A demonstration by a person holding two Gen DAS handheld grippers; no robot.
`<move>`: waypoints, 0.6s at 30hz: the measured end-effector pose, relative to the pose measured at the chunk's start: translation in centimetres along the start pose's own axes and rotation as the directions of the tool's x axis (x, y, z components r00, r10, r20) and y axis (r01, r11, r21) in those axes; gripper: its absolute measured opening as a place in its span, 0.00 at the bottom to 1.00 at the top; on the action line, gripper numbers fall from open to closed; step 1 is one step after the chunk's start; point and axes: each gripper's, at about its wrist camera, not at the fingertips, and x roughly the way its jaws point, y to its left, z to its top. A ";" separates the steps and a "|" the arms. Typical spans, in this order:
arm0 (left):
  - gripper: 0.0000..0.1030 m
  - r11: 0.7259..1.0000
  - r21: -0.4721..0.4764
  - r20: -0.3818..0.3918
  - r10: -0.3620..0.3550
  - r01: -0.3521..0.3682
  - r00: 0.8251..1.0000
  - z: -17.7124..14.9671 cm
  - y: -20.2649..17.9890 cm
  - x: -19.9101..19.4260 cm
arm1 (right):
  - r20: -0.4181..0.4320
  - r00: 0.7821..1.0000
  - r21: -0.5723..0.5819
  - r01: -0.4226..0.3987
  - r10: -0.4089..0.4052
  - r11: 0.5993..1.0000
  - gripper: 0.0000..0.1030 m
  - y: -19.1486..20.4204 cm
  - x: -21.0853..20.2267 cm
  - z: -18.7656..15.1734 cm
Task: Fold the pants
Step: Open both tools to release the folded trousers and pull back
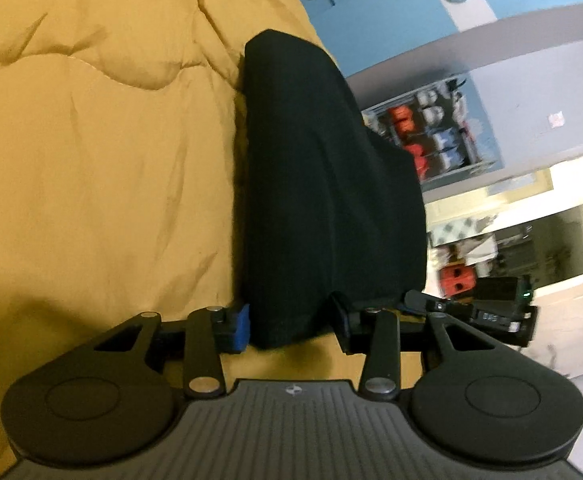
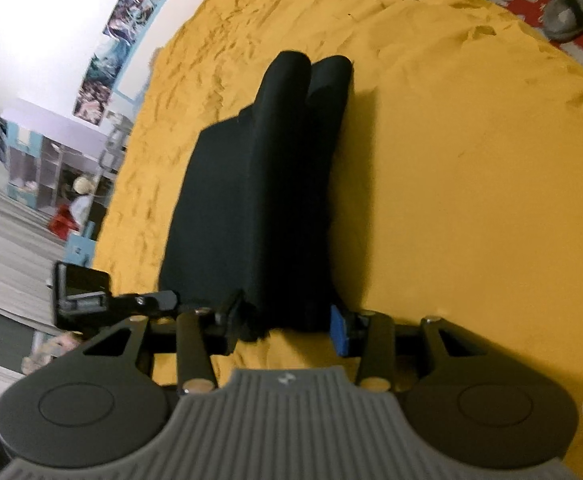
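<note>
The black pants [image 1: 315, 184] hang stretched out over a yellow quilted bedspread [image 1: 91, 140]. My left gripper [image 1: 291, 328] is shut on one end of the pants, with cloth pinched between its blue-padded fingers. In the right wrist view the pants [image 2: 259, 200] run away from me, both legs side by side at the far end. My right gripper [image 2: 291, 328] is shut on the near edge of the pants. The other gripper shows at each view's edge [image 1: 499, 308] [image 2: 79, 292].
The yellow bedspread [image 2: 471, 200] fills most of both views. A blue wall and shelves with coloured items [image 1: 431, 136] lie beyond the bed. A red rug with grey slippers [image 2: 563, 12] lies on the floor. Posters [image 2: 115, 48] hang on the white wall.
</note>
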 end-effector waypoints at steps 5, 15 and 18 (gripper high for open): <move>0.46 0.989 0.088 -0.017 0.120 -0.118 0.993 -1.2 -2.6 -0.7 | -0.003 0.995 0.012 0.096 -0.096 0.995 0.34 1.5 -1.1 -1.7; 0.50 0.962 0.189 0.000 0.200 -0.196 0.980 -4.5 -7.8 -3.9 | 0.006 0.979 -0.023 0.206 -0.206 0.978 0.55 7.8 -5.3 -4.9; 0.59 0.945 0.211 0.052 0.246 -0.251 0.968 -5.1 -10.2 -4.5 | 0.040 0.972 -0.045 0.231 -0.229 0.972 0.65 10.4 -6.8 -5.4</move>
